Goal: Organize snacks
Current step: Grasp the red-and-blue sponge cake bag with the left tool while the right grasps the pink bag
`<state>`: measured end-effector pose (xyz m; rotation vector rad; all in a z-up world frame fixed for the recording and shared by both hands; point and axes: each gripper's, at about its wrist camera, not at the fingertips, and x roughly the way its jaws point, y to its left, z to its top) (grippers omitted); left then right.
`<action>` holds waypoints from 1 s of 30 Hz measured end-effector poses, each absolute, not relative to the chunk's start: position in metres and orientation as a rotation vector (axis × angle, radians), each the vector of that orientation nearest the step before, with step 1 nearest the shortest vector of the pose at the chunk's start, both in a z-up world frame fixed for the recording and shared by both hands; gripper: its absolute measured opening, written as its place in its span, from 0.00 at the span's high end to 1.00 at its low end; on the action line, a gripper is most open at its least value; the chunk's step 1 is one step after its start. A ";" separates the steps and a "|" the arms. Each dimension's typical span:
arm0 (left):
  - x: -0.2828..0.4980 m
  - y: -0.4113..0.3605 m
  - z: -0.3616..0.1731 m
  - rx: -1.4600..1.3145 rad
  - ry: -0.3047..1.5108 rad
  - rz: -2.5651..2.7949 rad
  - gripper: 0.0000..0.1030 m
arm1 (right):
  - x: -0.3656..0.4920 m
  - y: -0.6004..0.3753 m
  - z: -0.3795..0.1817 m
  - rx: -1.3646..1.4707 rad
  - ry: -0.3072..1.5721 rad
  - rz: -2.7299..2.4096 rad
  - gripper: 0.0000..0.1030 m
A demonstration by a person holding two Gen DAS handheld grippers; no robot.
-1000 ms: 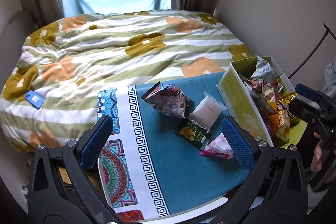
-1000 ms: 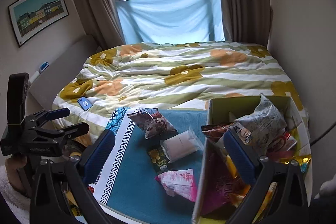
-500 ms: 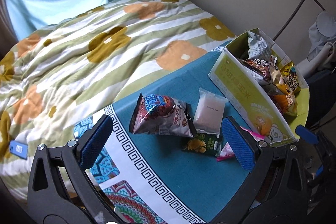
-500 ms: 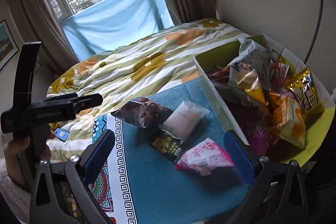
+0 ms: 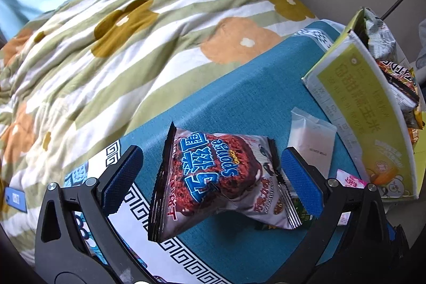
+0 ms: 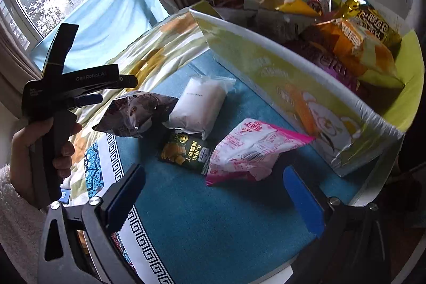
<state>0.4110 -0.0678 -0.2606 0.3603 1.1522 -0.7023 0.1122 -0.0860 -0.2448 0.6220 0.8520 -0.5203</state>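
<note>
Crinkled foil on the Sponge bag hides most of the green packet in the left view; the pink packet is cut off by a finger there. That red-and-silver bag, blue lettering on its face, stands on the teal worktop between the fingers of the left claw, spread wide and not gripping. The right claw is released too, hovering near the pink packet. A white packet lies just beside the snack-filled green box.
</note>
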 end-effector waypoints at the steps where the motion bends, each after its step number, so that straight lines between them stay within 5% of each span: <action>1: 0.413 -0.067 -0.266 0.355 1.166 -0.702 0.00 | 0.113 -0.086 -0.249 0.630 0.853 -0.525 0.00; 13: 0.400 -0.067 -0.304 0.339 1.265 -0.762 0.01 | 0.121 -0.119 -0.294 0.806 0.845 -0.641 0.00; 21: 0.393 -0.061 -0.298 0.309 1.237 -0.784 0.23 | 0.125 -0.132 -0.300 0.804 0.816 -0.680 0.01; 30: 0.384 -0.054 -0.296 0.281 1.250 -0.777 0.24 | 0.134 -0.134 -0.308 0.756 0.841 -0.666 0.11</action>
